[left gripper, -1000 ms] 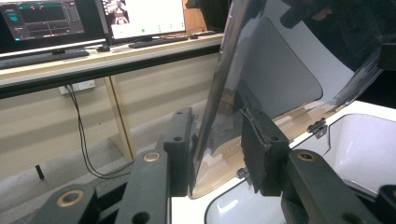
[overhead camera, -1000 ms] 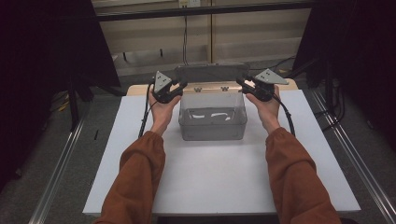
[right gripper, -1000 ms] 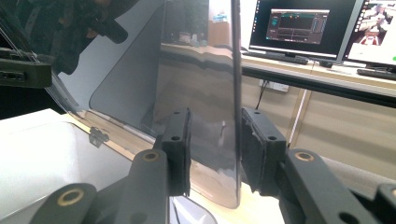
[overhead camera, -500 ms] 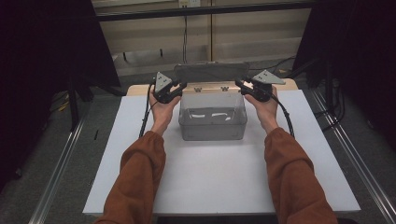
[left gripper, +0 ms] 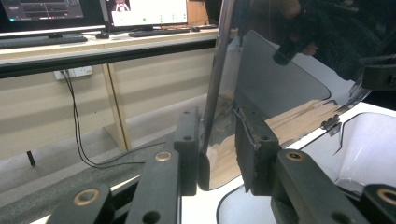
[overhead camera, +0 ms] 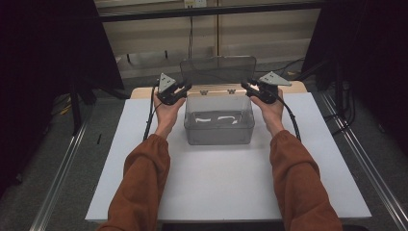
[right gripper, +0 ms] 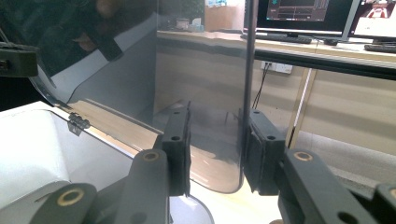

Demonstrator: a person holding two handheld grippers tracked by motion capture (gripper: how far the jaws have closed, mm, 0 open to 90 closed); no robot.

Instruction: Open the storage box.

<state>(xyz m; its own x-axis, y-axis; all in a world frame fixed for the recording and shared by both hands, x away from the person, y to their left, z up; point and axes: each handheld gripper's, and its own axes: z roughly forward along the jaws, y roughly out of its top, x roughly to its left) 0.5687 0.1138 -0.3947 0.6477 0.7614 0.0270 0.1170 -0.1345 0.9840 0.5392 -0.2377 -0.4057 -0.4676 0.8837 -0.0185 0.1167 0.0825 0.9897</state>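
A clear plastic box (overhead camera: 219, 131) stands on the white tabletop (overhead camera: 216, 192) with white pieces (overhead camera: 219, 118) lying in it. Its hinged clear lid (overhead camera: 219, 71) stands up at the back. My left gripper (overhead camera: 185, 89) is shut on the lid's left side rim. In the left gripper view the lid (left gripper: 280, 84) has its corner rim between the left gripper (left gripper: 217, 149) jaws, beside the box (left gripper: 369, 144). My right gripper (overhead camera: 246, 85) holds the lid's right side rim. In the right gripper view the right gripper (right gripper: 215, 149) jaws have just closed slightly further on the lid (right gripper: 116, 70).
A wooden strip (overhead camera: 144, 92) edges the table behind the box. Beyond it a desk (left gripper: 93, 44) carries monitors (right gripper: 303, 9) and keyboards, with cables (left gripper: 77, 121) hanging below. Metal rails (overhead camera: 57, 183) run along the floor on both sides.
The lid has swung up from a low tilt to stand upright behind the box. Both hands have stayed at its sides.
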